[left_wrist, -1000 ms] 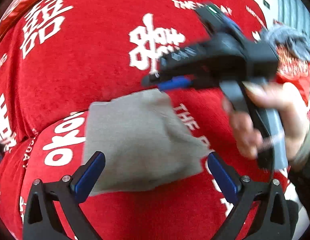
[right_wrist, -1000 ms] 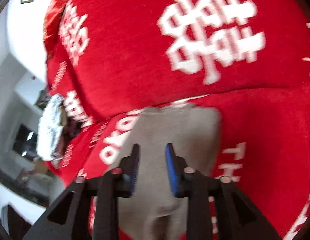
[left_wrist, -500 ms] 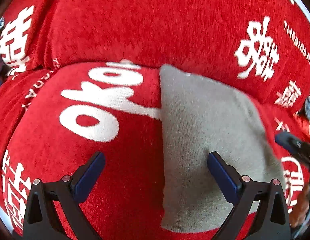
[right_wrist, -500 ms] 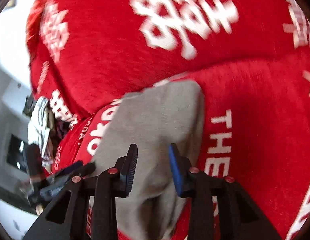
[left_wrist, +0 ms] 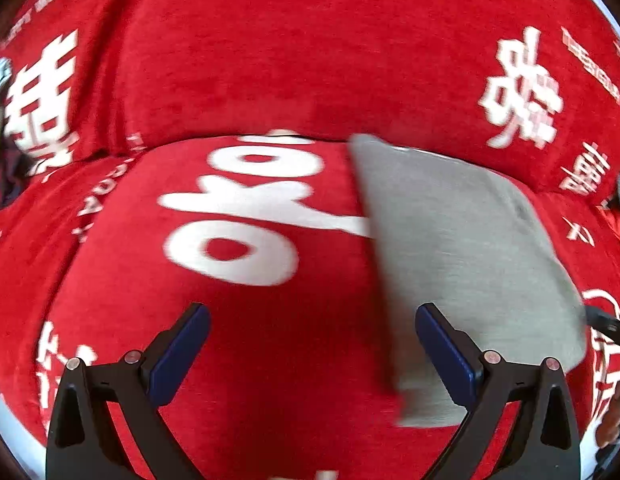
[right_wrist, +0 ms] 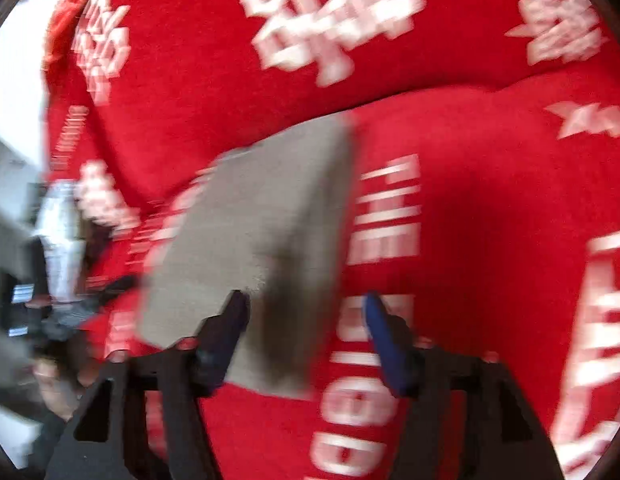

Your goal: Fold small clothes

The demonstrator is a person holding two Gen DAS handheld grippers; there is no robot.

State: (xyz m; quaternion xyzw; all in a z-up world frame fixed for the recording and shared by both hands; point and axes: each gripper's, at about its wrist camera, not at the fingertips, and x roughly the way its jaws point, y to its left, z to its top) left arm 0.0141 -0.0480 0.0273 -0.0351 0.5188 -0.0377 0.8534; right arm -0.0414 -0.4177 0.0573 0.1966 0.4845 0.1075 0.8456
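Cloth lies flat on the red cover, a grey piece already folded down to a compact rectangle with straight edges, its far end close to the crease where the seat meets the backrest. In my left view it sits to the right, and in my right view it sits left of centre.

My left tongs stand wide open and hold nothing; the right pad hangs over the cloth's near left edge, the left pad over bare cover, and I cannot tell whether either touches. My right tongs are opening; the near right part of the cloth shows between the pads, but neither pad presses on it, so I judge it released. That view is blurred, so finer detail is lost.

As I read it, the folding of this piece looks finished or nearly so: no loose flap or sleeve sticks out. What may remain is a last smoothing or moving it aside. At the far left edge of both views lies something pale and crumpled, perhaps other clothes waiting, though I cannot tell.
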